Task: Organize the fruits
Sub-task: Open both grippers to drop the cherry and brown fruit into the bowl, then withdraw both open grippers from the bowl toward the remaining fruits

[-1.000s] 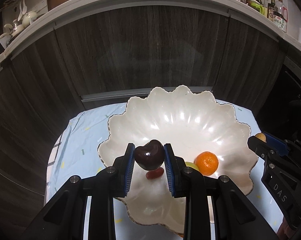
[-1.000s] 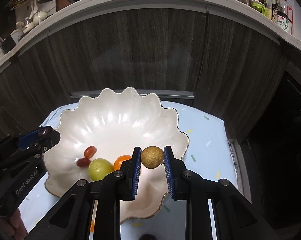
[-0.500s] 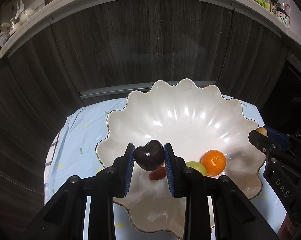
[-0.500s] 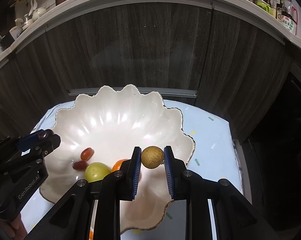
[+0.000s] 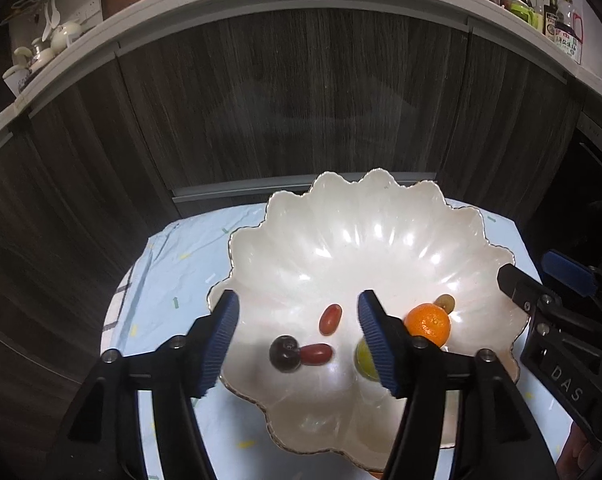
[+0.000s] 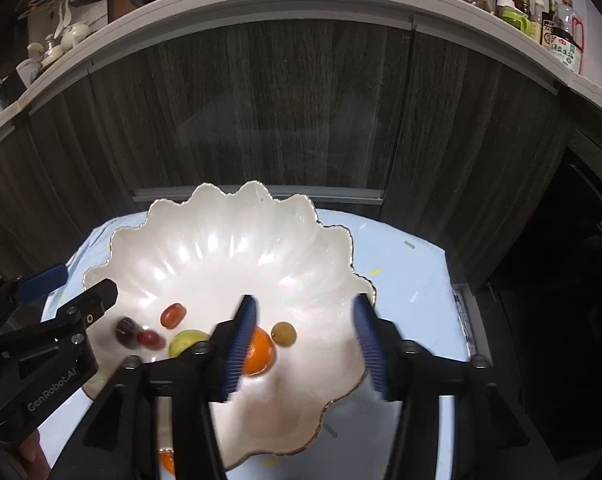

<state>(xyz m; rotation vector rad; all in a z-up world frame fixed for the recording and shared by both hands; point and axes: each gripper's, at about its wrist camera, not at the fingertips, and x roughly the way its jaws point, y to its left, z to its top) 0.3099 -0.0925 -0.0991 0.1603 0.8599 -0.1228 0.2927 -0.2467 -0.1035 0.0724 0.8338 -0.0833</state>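
Note:
A white scalloped bowl point(image 5: 381, 240) point(image 6: 221, 240) sits on a light blue cloth. Inside lie a dark plum point(image 5: 285, 353) point(image 6: 126, 328), two red grape tomatoes point(image 5: 330, 319) point(image 5: 315, 353), a green fruit point(image 5: 363, 356) point(image 6: 187, 340), an orange point(image 5: 428, 323) point(image 6: 259, 350) and a small brown fruit point(image 5: 445, 302) point(image 6: 283, 333). My left gripper point(image 5: 297, 334) hovers over the bowl, its jaws opening, and the plum lies loose below them. My right gripper point(image 6: 303, 336) is also opening, with the brown fruit lying free in the bowl beneath.
The light blue cloth point(image 5: 173, 280) point(image 6: 401, 280) covers a small table in front of dark wood cabinets point(image 5: 301, 100). A counter above holds bottles point(image 5: 561, 28) and kitchenware. Another orange fruit point(image 6: 167, 462) shows at the bowl's near rim.
Both grippers have gone from shut to open. The plum dropped from the left one into the bowl beside a grape tomato, and the brown fruit fell from the right one next to the orange.

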